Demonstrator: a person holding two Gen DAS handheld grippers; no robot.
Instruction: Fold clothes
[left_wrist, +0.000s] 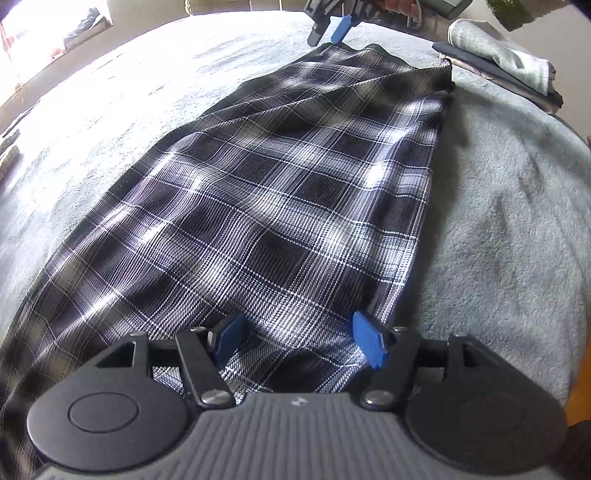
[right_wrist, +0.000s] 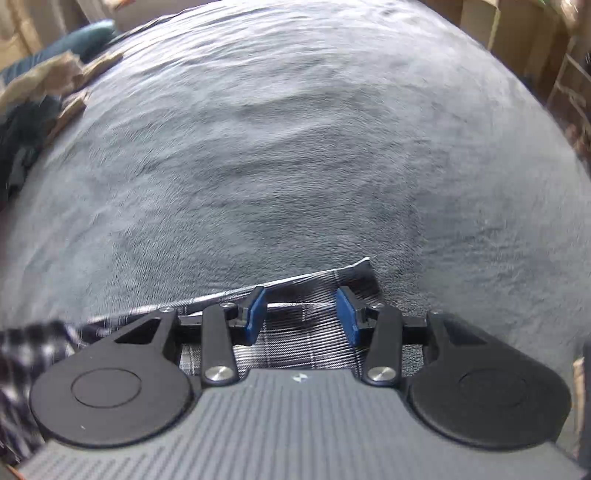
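A black, grey and white plaid garment (left_wrist: 280, 192) lies stretched lengthwise across a grey fleece blanket (left_wrist: 498, 221). My left gripper (left_wrist: 299, 341) is open right above its near end, blue pads on either side of the cloth. My right gripper (left_wrist: 330, 27) shows at the garment's far end in the left wrist view. In the right wrist view my right gripper (right_wrist: 301, 314) is open over a corner of the plaid garment (right_wrist: 306, 295), the cloth lying between and under the pads.
A stack of folded clothes (left_wrist: 498, 62) sits on the blanket at the far right. Crumpled clothes and brown items (right_wrist: 40, 96) lie at the blanket's (right_wrist: 295, 147) left edge. Cardboard boxes (right_wrist: 535, 40) stand beyond its right edge.
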